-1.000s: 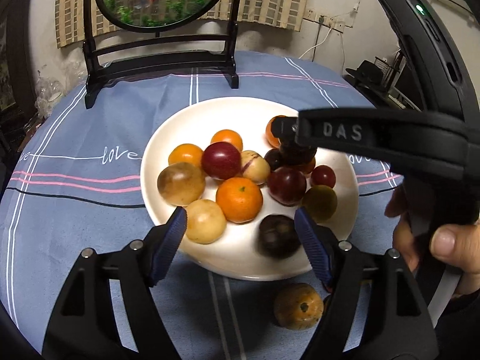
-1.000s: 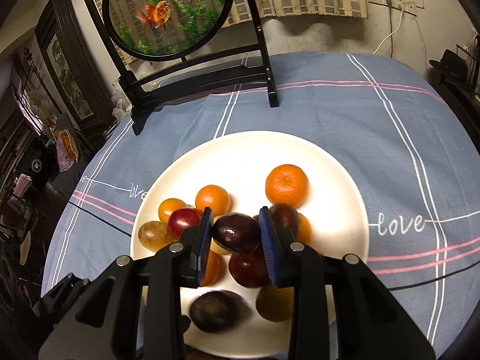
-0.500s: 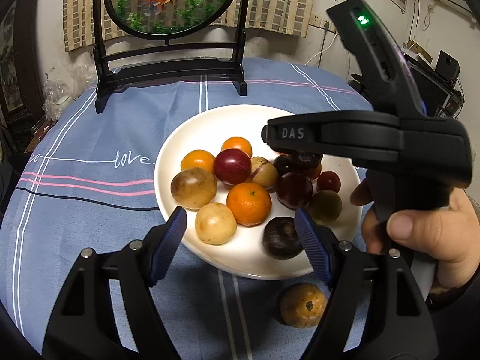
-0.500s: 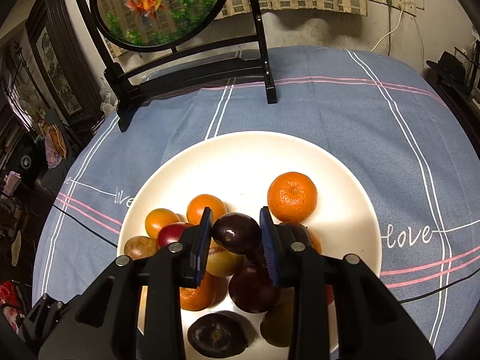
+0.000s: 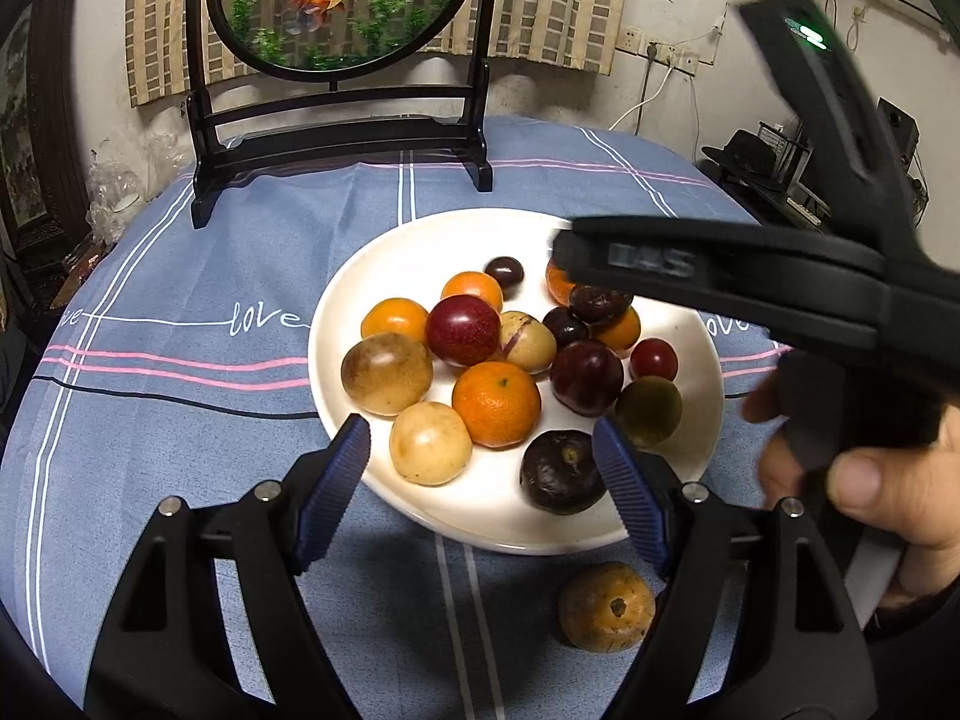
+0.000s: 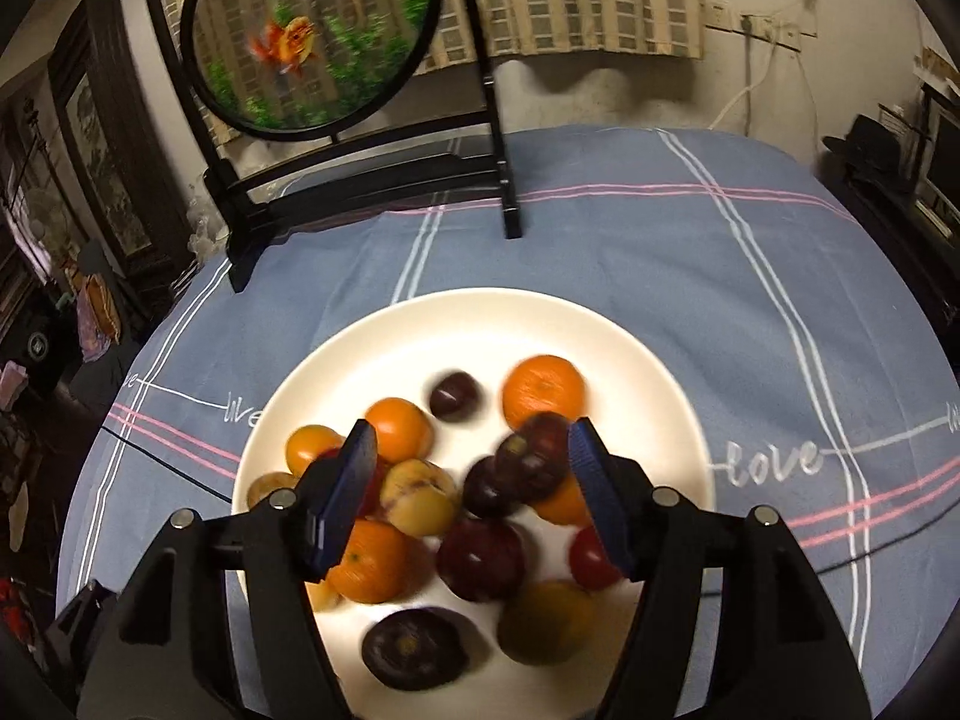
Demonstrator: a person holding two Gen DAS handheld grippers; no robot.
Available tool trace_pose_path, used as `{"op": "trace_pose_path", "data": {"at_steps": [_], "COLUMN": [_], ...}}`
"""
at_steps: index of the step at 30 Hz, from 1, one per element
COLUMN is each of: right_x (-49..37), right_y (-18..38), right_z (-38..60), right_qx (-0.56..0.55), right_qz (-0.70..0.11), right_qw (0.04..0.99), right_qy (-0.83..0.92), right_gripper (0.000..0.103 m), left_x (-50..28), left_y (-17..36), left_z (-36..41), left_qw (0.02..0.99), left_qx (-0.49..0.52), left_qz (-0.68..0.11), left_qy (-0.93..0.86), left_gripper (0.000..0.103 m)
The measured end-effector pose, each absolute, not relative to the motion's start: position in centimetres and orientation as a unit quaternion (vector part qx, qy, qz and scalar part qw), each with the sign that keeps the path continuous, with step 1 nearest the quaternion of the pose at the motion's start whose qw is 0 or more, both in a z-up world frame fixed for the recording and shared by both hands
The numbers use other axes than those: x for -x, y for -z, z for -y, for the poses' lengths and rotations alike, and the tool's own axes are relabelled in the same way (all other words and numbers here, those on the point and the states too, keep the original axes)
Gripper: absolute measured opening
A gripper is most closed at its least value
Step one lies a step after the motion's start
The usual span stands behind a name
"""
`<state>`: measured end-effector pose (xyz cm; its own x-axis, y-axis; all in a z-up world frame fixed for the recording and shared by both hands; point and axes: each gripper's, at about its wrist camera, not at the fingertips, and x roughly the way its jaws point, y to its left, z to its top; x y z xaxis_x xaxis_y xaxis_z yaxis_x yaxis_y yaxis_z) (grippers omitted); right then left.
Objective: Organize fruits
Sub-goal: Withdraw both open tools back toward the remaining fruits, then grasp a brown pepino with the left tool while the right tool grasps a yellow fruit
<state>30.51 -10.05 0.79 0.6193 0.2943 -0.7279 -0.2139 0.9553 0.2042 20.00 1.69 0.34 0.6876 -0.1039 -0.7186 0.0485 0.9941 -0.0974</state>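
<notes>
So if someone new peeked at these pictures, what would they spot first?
Probably the white plate in the middle of the blue tablecloth, heaped with orange, red, dark purple and yellowish fruit. Behind it stands a round goldfish picture in a black frame. One brownish fruit lies alone on the cloth, just in front of the plate.
</notes>
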Motion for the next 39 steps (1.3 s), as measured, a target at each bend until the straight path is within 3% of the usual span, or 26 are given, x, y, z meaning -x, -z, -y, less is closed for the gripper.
{"op": "trace_pose_path", "data": {"at_steps": [17, 24, 39], "right_x": [-18.8, -16.9, -14.7], "right_y": [1.2, 2.8, 5.0], "right_z": [18.9, 18.9, 21.3], "right_qx": [-0.041, -0.035, -0.077], "right_qz": [-0.423, -0.431, -0.45], "right_qw": [0.9, 0.894, 0.883], "right_qy": [-0.103, -0.114, -0.108], "right_gripper": [0.068, 0.068, 0.068], "left_x": [-19.2, -16.3, -13.7], "left_y": [0.5, 0.0, 3.4], "left_z": [-0.9, -0.4, 2.1], "left_qw": [0.915, 0.916, 0.891], "left_qx": [0.012, -0.001, -0.031], "left_qz": [-0.401, -0.398, -0.446], "left_qy": [0.041, 0.048, 0.083], "left_gripper": [0.079, 0.085, 0.085]}}
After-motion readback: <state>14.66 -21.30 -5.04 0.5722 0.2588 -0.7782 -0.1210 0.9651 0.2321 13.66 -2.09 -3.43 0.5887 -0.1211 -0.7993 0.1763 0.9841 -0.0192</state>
